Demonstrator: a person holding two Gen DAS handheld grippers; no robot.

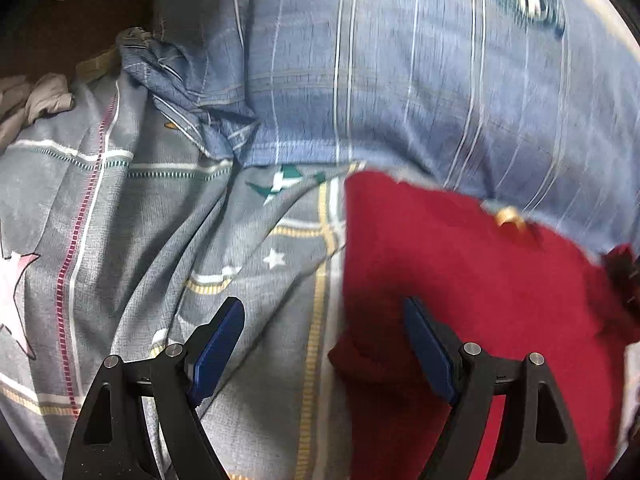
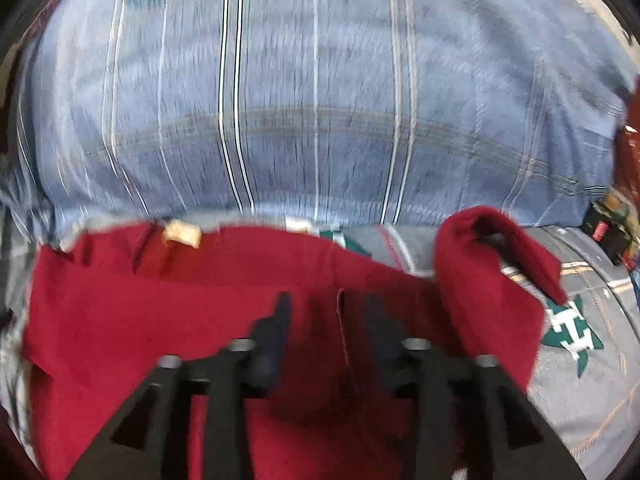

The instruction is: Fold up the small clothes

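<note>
A small dark red garment (image 1: 460,280) lies on a grey star-patterned bedsheet (image 1: 160,240). In the left wrist view my left gripper (image 1: 324,312) is open, its jaws wide apart over the garment's left edge, one blue pad (image 1: 428,344) above the red cloth. In the right wrist view the red garment (image 2: 180,312) fills the lower half, with a tan label (image 2: 182,234) at its far edge and a corner folded up at the right (image 2: 500,248). My right gripper (image 2: 326,308) is open above the cloth, blurred, holding nothing.
A blue striped shirt (image 1: 400,80) lies beyond the red garment; it also fills the upper right wrist view (image 2: 320,100). Grey crumpled clothes (image 1: 36,100) lie at the far left. A small dark object (image 2: 608,228) sits at the right edge.
</note>
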